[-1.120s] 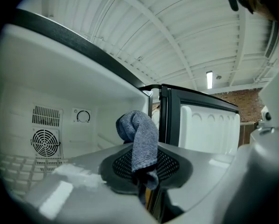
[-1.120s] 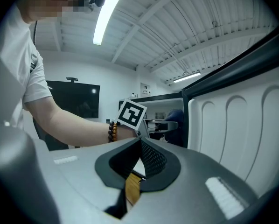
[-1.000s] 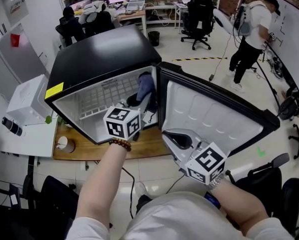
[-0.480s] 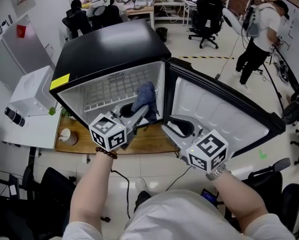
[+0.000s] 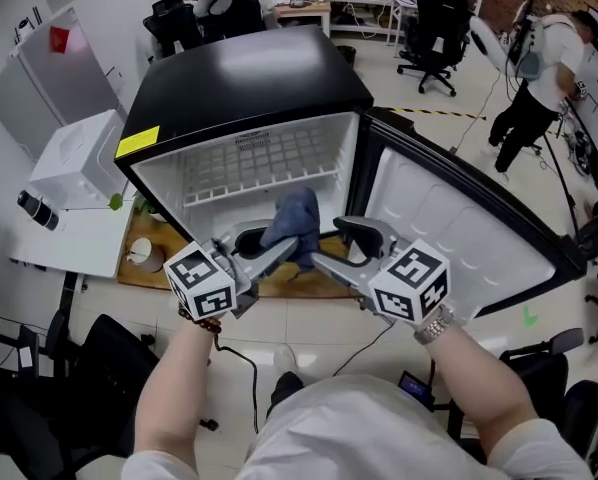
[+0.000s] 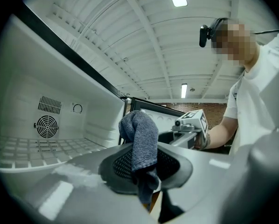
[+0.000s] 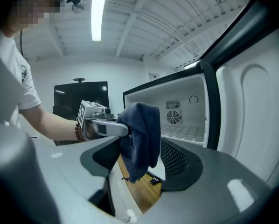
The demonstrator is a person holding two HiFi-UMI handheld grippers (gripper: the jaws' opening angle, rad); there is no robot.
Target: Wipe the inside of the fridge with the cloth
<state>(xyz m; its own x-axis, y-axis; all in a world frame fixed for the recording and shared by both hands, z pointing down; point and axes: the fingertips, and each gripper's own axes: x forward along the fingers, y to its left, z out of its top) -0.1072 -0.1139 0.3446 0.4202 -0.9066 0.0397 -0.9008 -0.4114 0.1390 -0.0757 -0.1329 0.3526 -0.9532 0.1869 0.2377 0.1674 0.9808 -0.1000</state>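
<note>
**Cloth pinched in my left gripper, right one gaping around it**

My left gripper (image 6: 144,171) is clamped narrow on the blue cloth (image 6: 140,136), which bunches up above the pads with a tail hanging below. My right gripper (image 7: 142,167) has just been opening. Its jaws stand wide, with the cloth hanging between them and neither pad pressing it. Both meet just outside the open fridge (image 5: 249,78) at 12 o'clock, by its lower front edge. The door (image 5: 459,238) swings out toward 2 o'clock, a wire shelf (image 5: 259,163) spans the inside, and a white box (image 5: 74,158) sits at 9 o'clock
</note>
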